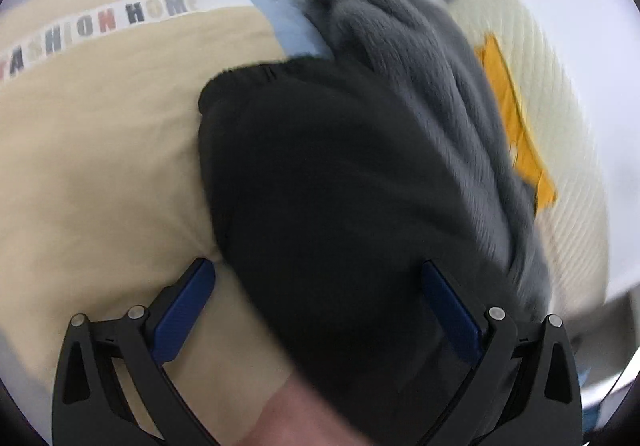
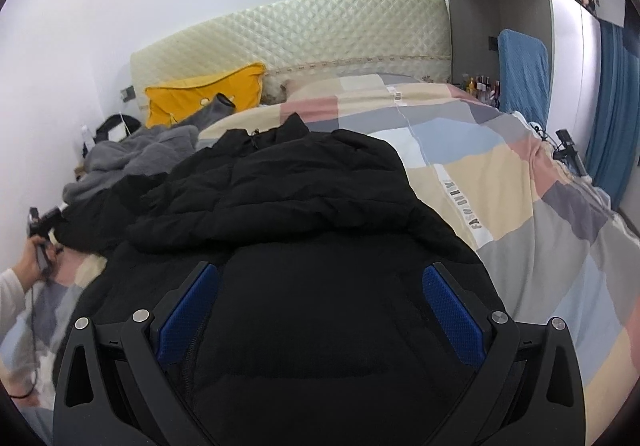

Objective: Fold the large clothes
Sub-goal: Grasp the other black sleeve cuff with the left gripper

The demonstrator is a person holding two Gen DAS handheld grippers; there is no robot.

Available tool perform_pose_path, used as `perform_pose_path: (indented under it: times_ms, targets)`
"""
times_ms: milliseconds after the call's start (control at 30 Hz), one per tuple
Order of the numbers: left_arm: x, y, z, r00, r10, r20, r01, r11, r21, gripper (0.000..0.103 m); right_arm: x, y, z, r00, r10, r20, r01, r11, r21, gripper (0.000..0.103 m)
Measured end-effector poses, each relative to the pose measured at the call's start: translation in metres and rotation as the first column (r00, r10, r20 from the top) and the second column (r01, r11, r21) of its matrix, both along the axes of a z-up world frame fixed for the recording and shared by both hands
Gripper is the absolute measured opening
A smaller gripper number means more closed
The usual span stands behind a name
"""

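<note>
Black padded jacket lies on the patchwork quilt, its hem between the spread jaws of the right gripper. The left gripper, jaws also spread, frames a blurred dark sleeve. Judging by this, close both on 1 layer's edge before lifting.

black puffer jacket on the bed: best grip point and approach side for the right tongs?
Probably the near hem of the black jacket, which lies flat on the patchwork duvet with its collar at the far end. The right tongs are open and already straddle that near edge, so come in low from this side and pinch beside the zipper, where the padded fabric bunches into a lip.
</note>
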State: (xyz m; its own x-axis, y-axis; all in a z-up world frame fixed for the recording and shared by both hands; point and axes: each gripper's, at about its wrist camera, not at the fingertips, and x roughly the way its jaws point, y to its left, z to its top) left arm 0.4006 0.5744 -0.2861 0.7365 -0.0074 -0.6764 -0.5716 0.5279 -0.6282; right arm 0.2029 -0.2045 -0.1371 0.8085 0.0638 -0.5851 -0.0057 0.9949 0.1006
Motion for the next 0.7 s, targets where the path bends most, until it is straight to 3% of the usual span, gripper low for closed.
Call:
perform_pose_path:
  times_ms: [33,100,167,200,233,267,433,700]
  targets:
    - [0.005,0.002,0.002,1.000,0.002,0.020,-0.002,1.000,0.004,0.102,0.002,0.001,-0.001,1.000,0.000,-0.006,0.000,1.000,-0.006,0.103]
    - [0.014,0.006,0.005,1.000,0.005,0.020,-0.006,1.000,0.018,0.092,0.008,0.002,-0.005,1.000,0.002,-0.022,-0.002,1.000,-0.010,0.103]
    - [0.021,0.007,0.006,1.000,-0.001,0.025,0.001,1.000,0.006,0.057,0.011,0.003,-0.008,1.000,0.003,-0.031,-0.004,1.000,-0.016,0.103]
    - [0.021,0.006,0.007,0.999,-0.006,0.047,0.006,1.000,-0.012,0.050,0.011,0.003,-0.009,0.999,0.005,-0.033,-0.005,1.000,-0.019,0.103]
    - [0.020,0.005,0.008,0.997,-0.018,0.080,0.021,0.999,-0.030,0.034,0.011,0.003,-0.010,0.999,0.006,-0.036,-0.007,1.000,-0.020,0.103]
    - [0.016,0.001,0.011,0.996,-0.023,0.090,0.026,0.999,-0.028,0.028,0.011,0.004,-0.010,0.999,0.008,-0.036,-0.009,1.000,-0.021,0.103]
    - [0.001,-0.010,0.048,0.997,0.019,0.078,-0.021,0.999,0.026,0.010,0.007,0.009,-0.009,0.995,0.082,-0.051,-0.083,0.996,-0.010,0.103]
    - [-0.030,-0.039,0.156,0.995,0.061,0.073,-0.079,0.959,0.272,0.006,-0.004,0.003,0.004,0.994,0.104,-0.018,-0.104,0.995,0.007,0.103]
